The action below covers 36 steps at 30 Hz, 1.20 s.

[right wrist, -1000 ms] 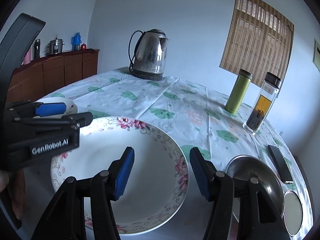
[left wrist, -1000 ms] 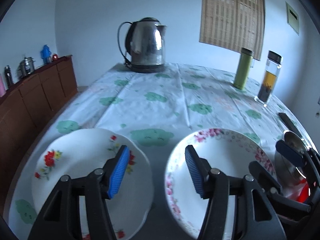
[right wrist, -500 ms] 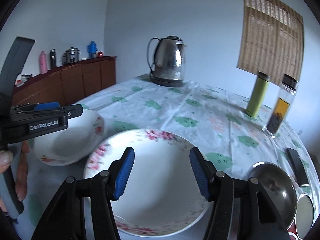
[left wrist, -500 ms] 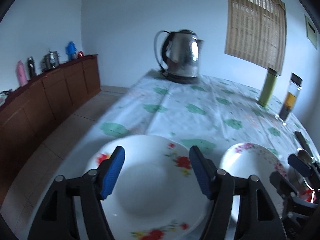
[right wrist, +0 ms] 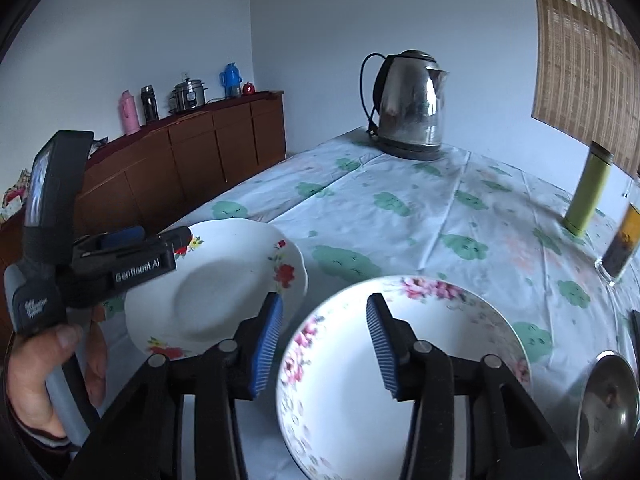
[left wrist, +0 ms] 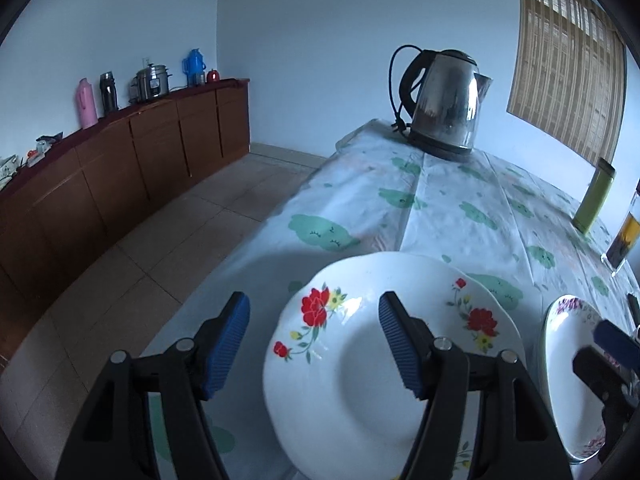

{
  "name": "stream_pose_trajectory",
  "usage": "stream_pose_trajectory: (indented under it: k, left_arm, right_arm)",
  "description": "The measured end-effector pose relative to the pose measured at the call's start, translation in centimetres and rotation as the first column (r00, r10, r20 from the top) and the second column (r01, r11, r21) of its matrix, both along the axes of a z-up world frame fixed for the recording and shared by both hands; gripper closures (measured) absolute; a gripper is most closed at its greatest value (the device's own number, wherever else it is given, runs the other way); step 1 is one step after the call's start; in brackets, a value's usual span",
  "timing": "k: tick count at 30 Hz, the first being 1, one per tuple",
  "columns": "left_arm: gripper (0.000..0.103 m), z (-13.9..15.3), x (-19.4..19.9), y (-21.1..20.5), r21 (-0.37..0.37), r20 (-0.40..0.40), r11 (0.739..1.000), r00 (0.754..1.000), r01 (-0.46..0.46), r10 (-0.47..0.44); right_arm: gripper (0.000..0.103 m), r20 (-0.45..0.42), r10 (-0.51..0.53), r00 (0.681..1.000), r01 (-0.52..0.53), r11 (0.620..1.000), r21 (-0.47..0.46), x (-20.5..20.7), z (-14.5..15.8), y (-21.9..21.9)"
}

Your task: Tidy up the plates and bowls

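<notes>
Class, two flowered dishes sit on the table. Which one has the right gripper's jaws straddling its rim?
The pink-flowered dish, nearer the steel bowl. The right gripper straddles its left rim; the red-flowered plate lies under the left gripper.

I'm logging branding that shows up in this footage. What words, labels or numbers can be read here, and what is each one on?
"GenRobot.AI": white lettering on the side of the left gripper, seen from the right wrist view.
Small white print on the grey handle held in the person's hand: too blurred to read.
Kettle, green flask: no readable text.
</notes>
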<state>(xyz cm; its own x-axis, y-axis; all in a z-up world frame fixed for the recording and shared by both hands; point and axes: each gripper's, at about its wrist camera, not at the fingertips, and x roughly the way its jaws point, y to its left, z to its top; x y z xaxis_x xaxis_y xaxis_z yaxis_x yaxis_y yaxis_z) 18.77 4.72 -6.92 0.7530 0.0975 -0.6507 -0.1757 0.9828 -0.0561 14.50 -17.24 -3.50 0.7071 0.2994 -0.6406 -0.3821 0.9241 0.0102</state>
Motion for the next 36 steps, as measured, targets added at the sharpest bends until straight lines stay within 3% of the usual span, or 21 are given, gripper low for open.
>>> stream_pose_trajectory:
  k: [8,24,30,36]
  left_arm:
    - [0.035,-0.9,0.3,-0.3,0.015,-0.048,1.000,0.999,0.018,-0.018]
    - [0.035,-1.9,0.8,0.4,-0.023,-0.116,1.000,0.993,0.002,-0.005]
    - [0.035,-2.2,0.9,0.9,-0.032,-0.133,0.999,0.991,-0.008,0.004]
    - [0.035,-2.6,0.8,1.9,-0.053,-0.150,0.998,0.988,-0.040,0.032]
  right_arm:
    - [0.065,-0.048,0.014,0.999,-0.015,1.000,-0.013,2.4,-0.8,2.3]
    - [0.065,-0.149,0.022,0.989,-0.052,0.978,-0.201,4.7,-3.3,6.4]
    - [0.065,-0.176,0.067,0.982,-0.088,0.989,-0.117,4.3,-3.1,5.9]
    - [0.065,-0.194,0.070,0.979,-0.099,0.985,-0.142,4.1,-3.8,6.5]
